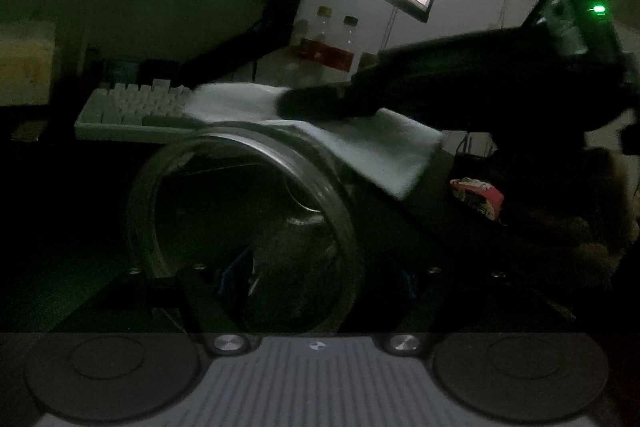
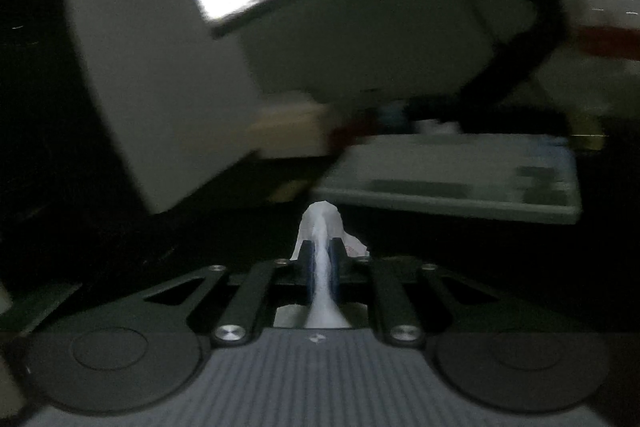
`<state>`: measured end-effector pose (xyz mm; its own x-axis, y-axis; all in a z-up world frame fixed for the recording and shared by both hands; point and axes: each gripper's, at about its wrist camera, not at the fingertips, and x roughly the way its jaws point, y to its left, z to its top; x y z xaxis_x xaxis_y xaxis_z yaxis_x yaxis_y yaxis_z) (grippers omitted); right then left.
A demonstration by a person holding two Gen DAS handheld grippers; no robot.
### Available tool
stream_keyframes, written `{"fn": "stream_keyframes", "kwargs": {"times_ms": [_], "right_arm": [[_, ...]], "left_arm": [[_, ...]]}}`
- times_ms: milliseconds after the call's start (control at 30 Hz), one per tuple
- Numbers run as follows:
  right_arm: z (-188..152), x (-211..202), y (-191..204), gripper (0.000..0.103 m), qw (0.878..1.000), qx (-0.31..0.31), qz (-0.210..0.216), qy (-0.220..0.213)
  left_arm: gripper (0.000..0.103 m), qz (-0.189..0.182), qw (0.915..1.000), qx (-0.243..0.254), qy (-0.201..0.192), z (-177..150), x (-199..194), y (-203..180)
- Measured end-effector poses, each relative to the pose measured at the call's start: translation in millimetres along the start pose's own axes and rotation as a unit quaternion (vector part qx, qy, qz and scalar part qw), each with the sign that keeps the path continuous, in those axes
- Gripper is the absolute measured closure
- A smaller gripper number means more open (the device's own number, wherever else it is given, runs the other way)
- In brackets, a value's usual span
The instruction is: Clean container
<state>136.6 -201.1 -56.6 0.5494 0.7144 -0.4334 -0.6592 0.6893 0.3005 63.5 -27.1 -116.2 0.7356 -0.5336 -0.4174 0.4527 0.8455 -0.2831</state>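
Dim scene: the clear container [image 1: 244, 227] lay on its side at centre frame in the left wrist view, mouth toward the camera, sitting between the left gripper [image 1: 304, 275]'s spread jaws, though whether the pads pressed it I couldn't tell. The right gripper [image 2: 320, 267] was clamped tight on a white tissue [image 2: 320, 227], which draped over the container's upper right side, a keyboard [image 1: 132, 107] behind at left.

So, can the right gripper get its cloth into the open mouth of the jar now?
Probably yes: the right gripper holds the white cloth over the jar, whose open mouth is uncovered.
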Motion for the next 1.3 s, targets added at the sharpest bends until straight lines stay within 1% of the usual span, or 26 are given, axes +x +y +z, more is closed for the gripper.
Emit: {"fn": "stream_keyframes", "kwargs": {"times_ms": [33,100,167,200,300,367,400,467,500,533,567,633,700,733,767,800,867,900,967,1000,1100,1167,1267,1300], "right_arm": [[-1,0,2,0.091,1.0,-0.014,-0.001,-0.001],[0,1,-2,0.092,1.0,-0.021,-0.018,-0.004],[2,4,-12,0.092,0.998,-0.013,-0.068,-0.006],[3,5,-16,0.092,0.994,-0.013,-0.105,-0.005],[2,6,-13,0.09,0.991,-0.013,-0.13,-0.01],[-2,3,1,0.09,0.994,-0.036,-0.101,-0.015],[-5,1,10,0.09,0.996,-0.049,-0.072,-0.015],[-10,-4,24,0.09,0.998,-0.064,-0.023,-0.013],[-11,-4,29,0.09,0.997,-0.072,-0.008,-0.011],[-11,-3,31,0.09,0.997,-0.075,-0.006,-0.009],[-9,-2,29,0.091,0.997,-0.075,-0.013,-0.008],[-3,1,18,0.091,0.997,-0.061,-0.048,-0.007],[5,7,0,0.091,0.995,-0.029,-0.092,-0.009],[8,10,-9,0.091,0.995,-0.011,-0.101,-0.007],[11,13,-17,0.09,0.994,0.007,-0.108,-0.005],[14,16,-18,0.09,0.994,0.015,-0.109,-0.002],[14,17,-6,0.09,0.995,-0.012,-0.102,-0.001],[12,16,4,0.09,0.996,-0.036,-0.085,-0.001],[7,16,18,0.09,0.997,-0.064,-0.051,-0.002],[5,16,22,0.09,0.997,-0.069,-0.033,-0.003],[6,21,19,0.09,0.998,-0.06,-0.031,-0.007],[10,24,7,0.091,0.998,-0.032,-0.056,-0.011],[16,30,-7,0.091,0.992,0.006,-0.127,-0.013],[17,33,-8,0.09,0.99,0.012,-0.142,-0.014]], "left_arm": [[0.035,0.0,1.0,0.0,0.0,0,0,0],[0.034,0.002,1.0,0.001,0.0,0,-1,0],[0.034,0.004,1.0,0.0,0.0,0,-2,1],[0.034,0.004,1.0,-0.001,0.0,0,-3,1],[0.034,0.01,1.0,0.002,0.0,0,-2,0],[0.034,0.017,0.9998,0.012,0.0,-1,-2,-2],[0.034,0.021,0.9996,0.017,0.0,-1,-2,-4],[0.03,0.027,0.9993,0.025,-0.001,-2,-2,-5],[0.029,0.03,0.9992,0.028,-0.001,-2,-2,-5],[0.029,0.031,0.9991,0.028,-0.001,-2,-2,-5],[0.029,0.032,0.9991,0.027,-0.001,-2,-2,-4],[0.029,0.035,0.9991,0.025,-0.002,-2,-3,-2],[0.024,0.043,0.9988,0.023,-0.002,-2,-3,0],[0.02,0.046,0.9987,0.021,-0.003,-2,-4,0],[0.019,0.048,0.9986,0.02,-0.003,-1,-4,2],[0.019,0.049,0.9986,0.019,-0.004,-1,-4,3],[0.019,0.048,0.9987,0.016,-0.005,-1,-5,5],[0.019,0.047,0.9988,0.015,-0.006,-1,-5,6],[0.019,0.044,0.9989,0.011,-0.007,0,-5,7],[0.019,0.043,0.999,0.009,-0.008,0,-5,8],[0.019,0.039,0.9992,0.005,-0.01,0,-6,11],[0.019,0.041,0.9991,0.005,-0.01,0,-6,12],[0.018,0.04,0.9991,0.004,-0.01,0,-6,12],[0.018,0.039,0.9992,0.004,-0.01,-1,-7,12]]}}
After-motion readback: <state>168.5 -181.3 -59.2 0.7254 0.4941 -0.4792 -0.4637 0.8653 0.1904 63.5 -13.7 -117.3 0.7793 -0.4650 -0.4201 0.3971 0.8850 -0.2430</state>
